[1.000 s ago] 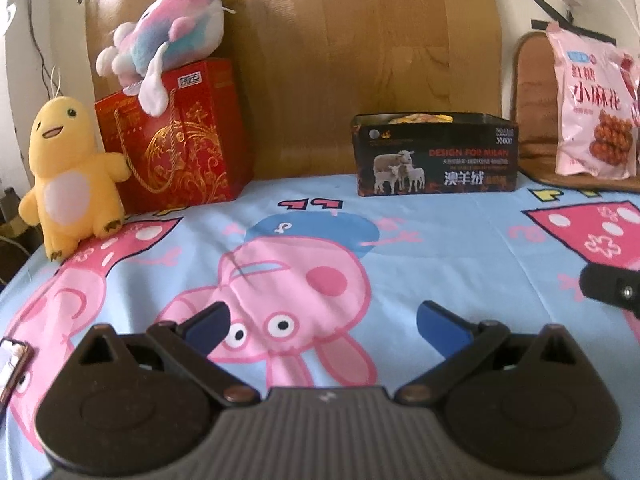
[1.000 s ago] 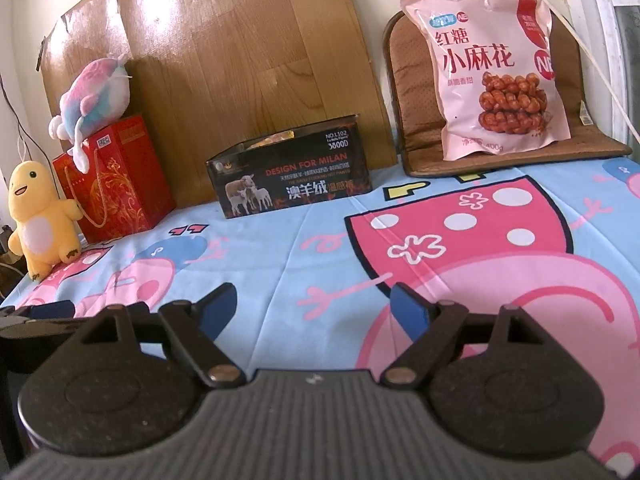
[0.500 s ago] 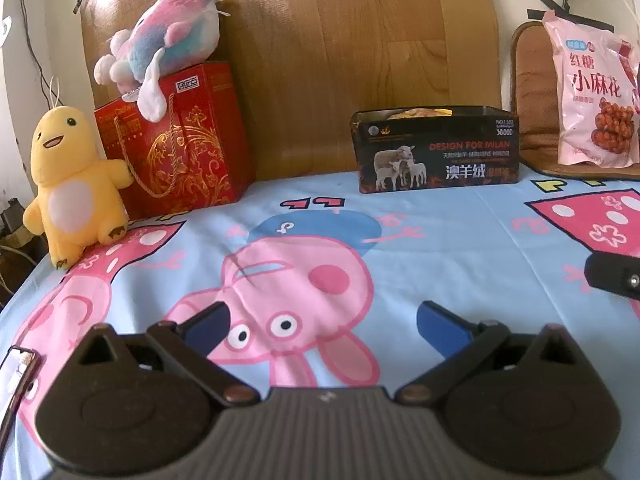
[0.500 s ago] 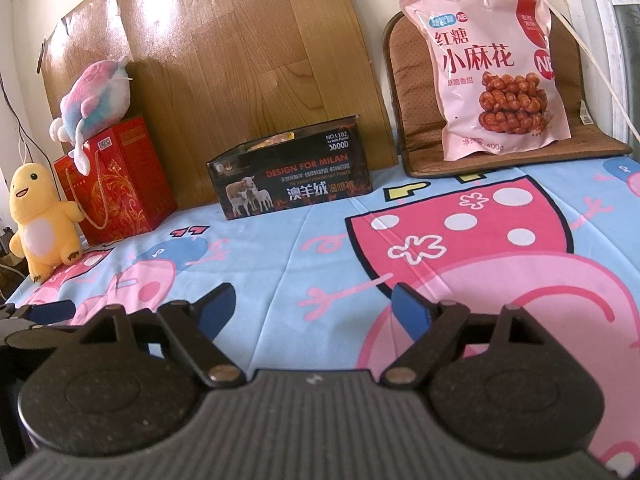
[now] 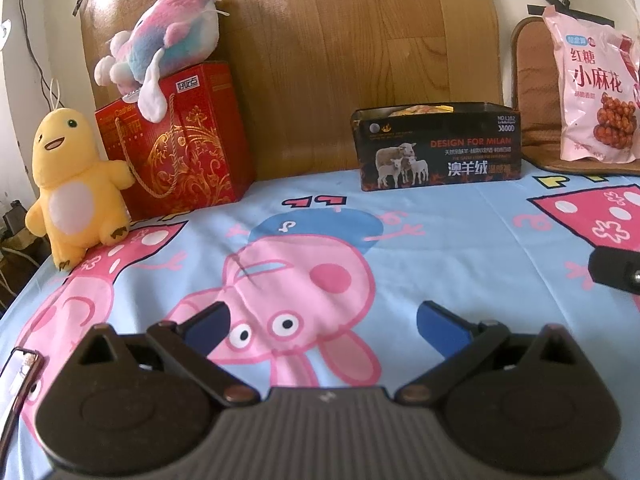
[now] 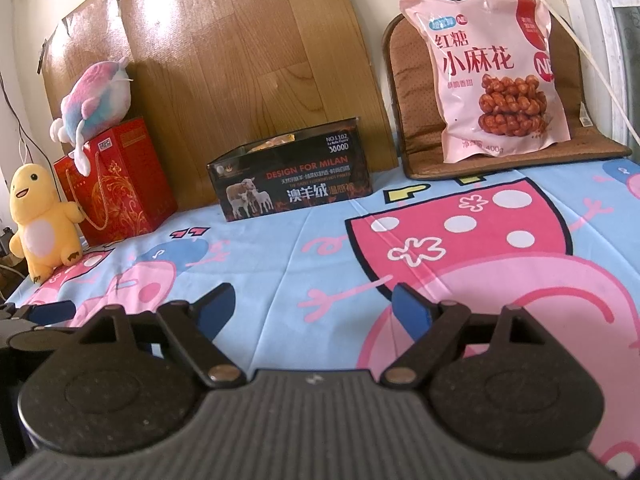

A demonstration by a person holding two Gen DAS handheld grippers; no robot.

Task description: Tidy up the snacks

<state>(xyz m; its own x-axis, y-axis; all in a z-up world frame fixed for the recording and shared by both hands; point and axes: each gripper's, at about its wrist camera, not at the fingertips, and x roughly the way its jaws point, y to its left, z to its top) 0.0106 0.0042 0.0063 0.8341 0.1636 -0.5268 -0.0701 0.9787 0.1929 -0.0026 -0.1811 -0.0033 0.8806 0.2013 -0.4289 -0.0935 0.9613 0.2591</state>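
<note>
A pink snack bag (image 6: 494,76) leans upright against a brown cushion at the far right; it also shows at the right edge in the left wrist view as the pink snack bag (image 5: 596,92). A black open box (image 6: 294,172) with sheep on its front stands at the back, with yellow packets just visible inside; from the left wrist it is the black box (image 5: 438,154). My left gripper (image 5: 322,322) is open over the cartoon sheet, nothing between its blue fingers. My right gripper (image 6: 314,308) is open too, empty, low over the sheet and well short of the bag.
A red gift bag (image 5: 180,144) with a pastel plush (image 5: 164,44) on top stands at the back left, a yellow plush (image 5: 72,184) beside it. A wooden board (image 5: 348,52) leans against the wall. A phone edge (image 5: 18,384) lies at the near left.
The left wrist view shifted slightly, so the snack bag sits a little farther right and higher. The right view and both grippers' openings are unchanged.
</note>
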